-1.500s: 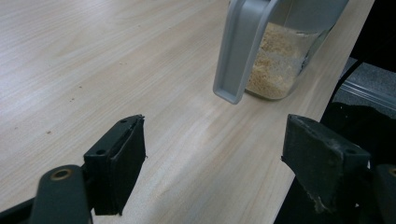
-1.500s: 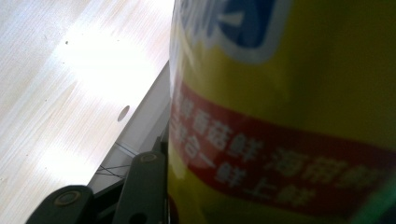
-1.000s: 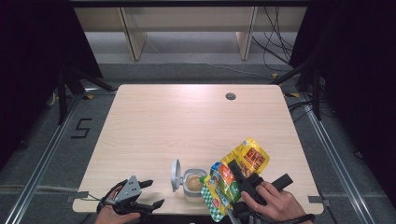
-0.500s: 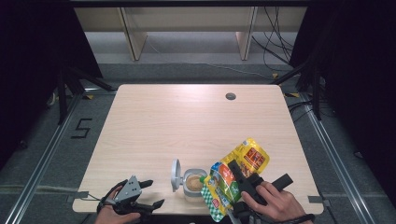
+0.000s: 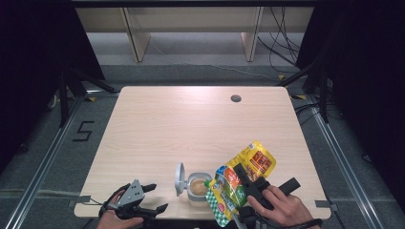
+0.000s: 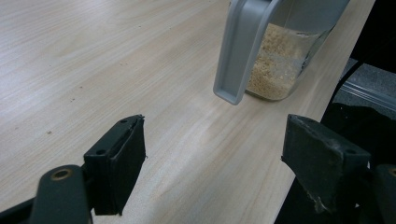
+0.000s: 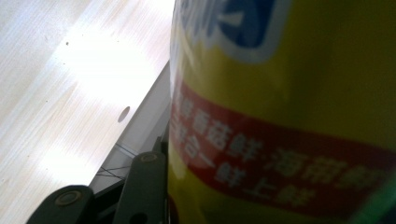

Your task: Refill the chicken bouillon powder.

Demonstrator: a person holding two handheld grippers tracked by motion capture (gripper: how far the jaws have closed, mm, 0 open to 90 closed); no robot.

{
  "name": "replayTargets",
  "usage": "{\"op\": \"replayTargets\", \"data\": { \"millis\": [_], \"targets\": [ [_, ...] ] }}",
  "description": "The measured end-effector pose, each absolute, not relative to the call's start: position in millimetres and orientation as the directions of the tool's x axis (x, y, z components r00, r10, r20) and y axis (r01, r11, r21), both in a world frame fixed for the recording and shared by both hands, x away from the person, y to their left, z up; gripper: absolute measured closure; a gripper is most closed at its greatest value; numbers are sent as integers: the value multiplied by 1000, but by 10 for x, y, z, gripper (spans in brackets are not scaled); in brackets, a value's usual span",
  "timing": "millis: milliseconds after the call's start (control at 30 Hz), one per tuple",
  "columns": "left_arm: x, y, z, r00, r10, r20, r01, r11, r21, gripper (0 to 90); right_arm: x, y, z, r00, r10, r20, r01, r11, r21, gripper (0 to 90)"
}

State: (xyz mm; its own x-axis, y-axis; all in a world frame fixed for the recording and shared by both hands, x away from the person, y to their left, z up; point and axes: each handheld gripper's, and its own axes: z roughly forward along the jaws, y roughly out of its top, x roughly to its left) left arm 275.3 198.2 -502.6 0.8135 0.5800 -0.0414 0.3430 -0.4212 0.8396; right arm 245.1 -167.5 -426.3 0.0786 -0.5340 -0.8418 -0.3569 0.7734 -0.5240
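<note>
nothing differs from a second ago: the right gripper (image 5: 248, 191) with its pouch (image 5: 236, 183) and the left gripper (image 5: 152, 198) sit exactly as before.

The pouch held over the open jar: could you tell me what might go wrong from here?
The right gripper holds the pouch tilted beside the small jar, so powder may miss its narrow mouth. The jar stands near the table's front edge, unheld; the left gripper is open and apart. A nudge could tip it or catch the flipped-up lid.

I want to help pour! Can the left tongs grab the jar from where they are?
Probably yes: the left tongs are open, and only bare table lies between them and the jar.
</note>
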Motion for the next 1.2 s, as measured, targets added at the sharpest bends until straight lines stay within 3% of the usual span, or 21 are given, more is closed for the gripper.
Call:
{"op": "replayTargets", "data": {
  "millis": [433,500,567,633,800,1000,1200],
  "targets": [
    [2733,1968,-5025,798,598,-74,370,-390,843,210,2465,-1703,-4276,49,-488,-871,-389,794,-467,635],
    [2731,1967,-5030,796,601,-73,370,-387,845,210,2470,-1702,-4265,10,-498,-867,-389,797,-462,636],
    [2737,1976,-5026,800,596,-63,363,-397,843,210,2482,-1725,-4320,-16,-430,-903,-402,829,-388,636],
    [2735,1977,-5019,799,598,-65,364,-393,844,210,2490,-1744,-4307,-40,-434,-900,-411,828,-381,636],
    [2728,1975,-5016,798,599,-67,361,-387,848,210,2547,-1823,-4375,-61,-321,-945,-447,855,-262,639],
    [2726,1975,-5016,798,599,-67,361,-387,849,210,2627,-1882,-4398,-148,-229,-962,-480,867,-133,642],
    [2723,1968,-5016,796,600,-83,369,-372,851,210,2716,-2002,-4450,-261,-83,-962,-484,874,56,648]
  ]
}}
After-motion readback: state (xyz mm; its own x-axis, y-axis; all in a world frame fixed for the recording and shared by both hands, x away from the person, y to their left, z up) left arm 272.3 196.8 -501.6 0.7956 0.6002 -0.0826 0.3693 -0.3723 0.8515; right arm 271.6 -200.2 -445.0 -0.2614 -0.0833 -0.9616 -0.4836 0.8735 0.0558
